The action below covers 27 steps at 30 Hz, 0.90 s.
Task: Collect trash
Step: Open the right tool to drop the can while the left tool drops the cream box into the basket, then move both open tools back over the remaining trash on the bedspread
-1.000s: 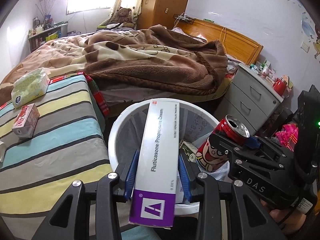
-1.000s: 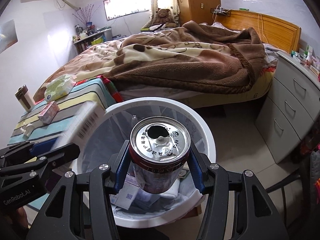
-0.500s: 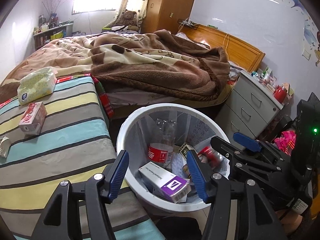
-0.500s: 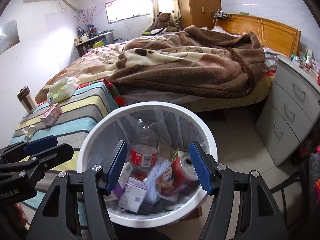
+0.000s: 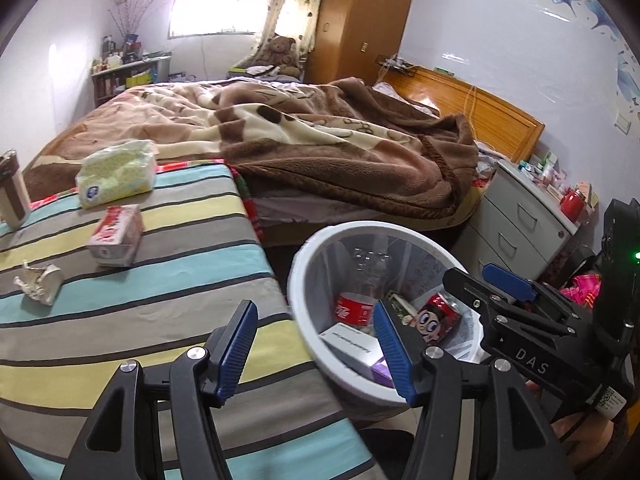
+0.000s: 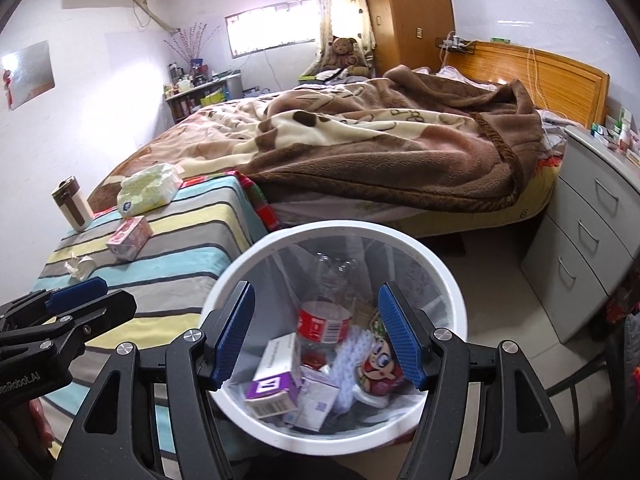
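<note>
A white bin (image 5: 304, 280) (image 6: 448, 280) stands beside the striped table. In it lie a white and purple box (image 6: 276, 380) (image 5: 360, 350), a red cartoon can (image 6: 378, 364) (image 5: 434, 318) and a red-label bottle (image 6: 324, 322) (image 5: 354, 310). My left gripper (image 5: 316, 344) is open and empty over the table's edge, left of the bin. My right gripper (image 6: 318, 334) is open and empty above the bin. On the table lie a pink carton (image 5: 116, 236) (image 6: 130, 238), a crumpled wrapper (image 5: 40, 282) (image 6: 80, 266) and a tissue pack (image 5: 116, 176) (image 6: 150, 188).
A brown and white cup (image 6: 72, 204) (image 5: 10, 194) stands at the table's far left. The bed with a brown blanket (image 5: 320, 148) lies behind. A grey drawer unit (image 6: 588, 240) (image 5: 520, 224) stands at the right.
Both grippers opened and dropped the box and the can into the bin. The left gripper then moved left, over the table's edge.
</note>
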### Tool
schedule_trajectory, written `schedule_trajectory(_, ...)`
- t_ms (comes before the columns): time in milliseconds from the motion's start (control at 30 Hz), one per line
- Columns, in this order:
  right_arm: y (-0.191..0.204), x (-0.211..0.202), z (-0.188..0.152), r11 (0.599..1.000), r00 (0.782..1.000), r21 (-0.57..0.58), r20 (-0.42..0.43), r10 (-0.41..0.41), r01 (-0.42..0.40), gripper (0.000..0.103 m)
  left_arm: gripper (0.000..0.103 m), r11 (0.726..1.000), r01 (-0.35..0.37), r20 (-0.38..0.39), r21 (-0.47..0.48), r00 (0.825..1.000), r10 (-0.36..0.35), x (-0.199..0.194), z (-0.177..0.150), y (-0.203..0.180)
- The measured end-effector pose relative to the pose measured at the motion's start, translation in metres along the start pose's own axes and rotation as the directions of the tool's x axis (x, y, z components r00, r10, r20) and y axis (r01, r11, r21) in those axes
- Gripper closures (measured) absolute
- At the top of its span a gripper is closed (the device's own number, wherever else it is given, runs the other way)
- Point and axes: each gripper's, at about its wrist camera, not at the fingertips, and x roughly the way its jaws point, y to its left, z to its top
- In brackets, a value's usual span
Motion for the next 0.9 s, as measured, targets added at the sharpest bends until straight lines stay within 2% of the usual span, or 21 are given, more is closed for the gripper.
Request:
schedule_trajectory(467,0.043,0.005,0.004,0.997,0.997,-0.038,0.014,0.072,-0.072,0.037,0.043,0.996,-0.061,0.036,-0.069,0.997,0.063,-0.029,-0.007,0.053)
schedule_trajectory(900,0.089,0.024,0.01,0.985,0.988,-0.067,-0.005,0.157,-0.157,0.037,0.041,0.975,-0.143,0.039,-0.171,0.988,0.151,-0.041,-0.016,0.123)
